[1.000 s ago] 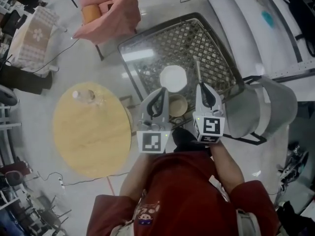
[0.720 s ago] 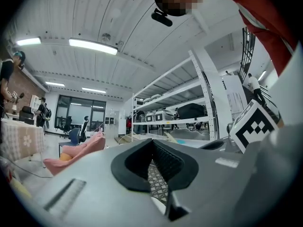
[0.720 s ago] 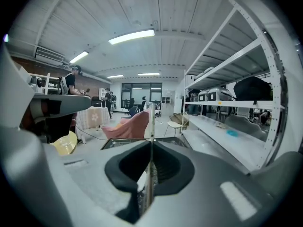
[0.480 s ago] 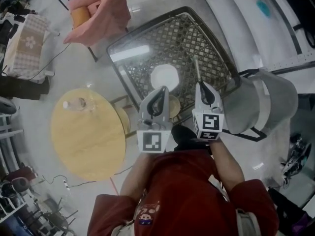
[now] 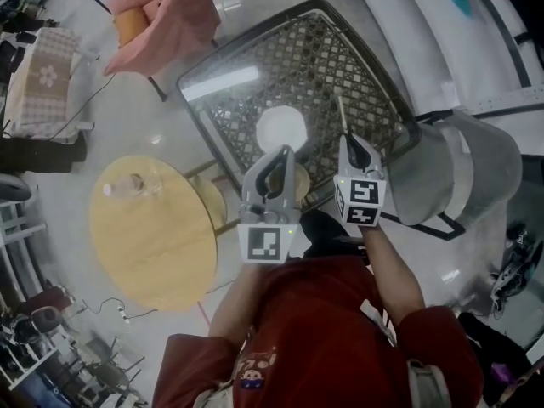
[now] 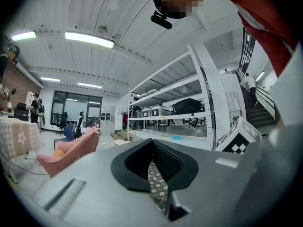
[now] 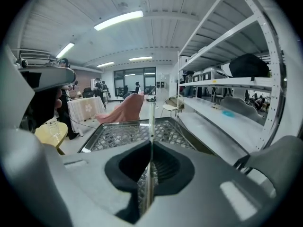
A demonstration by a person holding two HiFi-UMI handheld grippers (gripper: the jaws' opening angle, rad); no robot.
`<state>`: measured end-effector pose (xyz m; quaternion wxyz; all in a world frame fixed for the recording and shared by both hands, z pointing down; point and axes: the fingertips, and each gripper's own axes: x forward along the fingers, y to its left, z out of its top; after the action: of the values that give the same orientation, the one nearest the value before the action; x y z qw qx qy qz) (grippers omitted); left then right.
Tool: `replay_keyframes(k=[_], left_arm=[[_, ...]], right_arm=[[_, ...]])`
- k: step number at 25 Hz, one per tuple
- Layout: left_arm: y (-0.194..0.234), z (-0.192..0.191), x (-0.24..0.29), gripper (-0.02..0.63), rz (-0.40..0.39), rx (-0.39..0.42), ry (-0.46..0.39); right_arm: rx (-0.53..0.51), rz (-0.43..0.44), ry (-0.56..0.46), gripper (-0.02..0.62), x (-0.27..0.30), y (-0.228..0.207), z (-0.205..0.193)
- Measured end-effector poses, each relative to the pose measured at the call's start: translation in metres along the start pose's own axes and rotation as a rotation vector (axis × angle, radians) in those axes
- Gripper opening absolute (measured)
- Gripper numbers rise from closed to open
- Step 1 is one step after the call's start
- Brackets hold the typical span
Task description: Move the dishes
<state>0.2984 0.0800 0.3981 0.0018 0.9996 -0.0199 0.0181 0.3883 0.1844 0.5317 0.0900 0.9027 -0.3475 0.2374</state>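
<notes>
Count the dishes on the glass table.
2: a white plate near the glass table's middle; a tan bowl at its near edge, partly behind the left gripper. More could hide behind it.

Ceiling strip lights [image 6: 89, 39] brighten the room evenly; one glares off the glass counter [image 5: 219, 83]. Both gripper views bend hard and darken at corners; the nearest foreground looks soft, perhaps defocused.

Glossy pale floor [image 5: 127, 126]; round yellow table [image 5: 157, 236] at left, pink-draped chair [image 5: 170, 15] upper left, lattice-topped table [image 5: 246, 66] upper centre, grey chair [image 5: 463, 172] right. In the right gripper view white shelving [image 7: 227, 82] runs along the right, strip lights [image 7: 118, 20] on the ribbed ceiling, windows [image 7: 132, 79] far centre.
</notes>
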Motion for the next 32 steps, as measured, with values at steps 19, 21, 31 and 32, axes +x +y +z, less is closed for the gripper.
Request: replay_keyframes(k=[19, 21, 31, 32], left_arm=[[-0.009, -0.012, 0.027, 0.006, -0.049, -0.002, 0.043], [-0.007, -0.014, 0.028, 0.006, -0.045, -0.005, 0.048], [-0.003, -0.023, 0.027, 0.008, -0.035, -0.006, 0.075], [-0.003, -0.023, 0.026, 0.006, -0.035, -0.004, 0.077]], right_arm=[[0.021, 0.045, 0.352, 0.020, 0.061, -0.009, -0.100], [0.018, 0.054, 0.387, 0.020, 0.066, -0.007, -0.109], [0.025, 0.073, 0.527, 0.020, 0.080, -0.003, -0.147], [0.028, 0.073, 0.540, 0.020, 0.080, -0.003, -0.150]])
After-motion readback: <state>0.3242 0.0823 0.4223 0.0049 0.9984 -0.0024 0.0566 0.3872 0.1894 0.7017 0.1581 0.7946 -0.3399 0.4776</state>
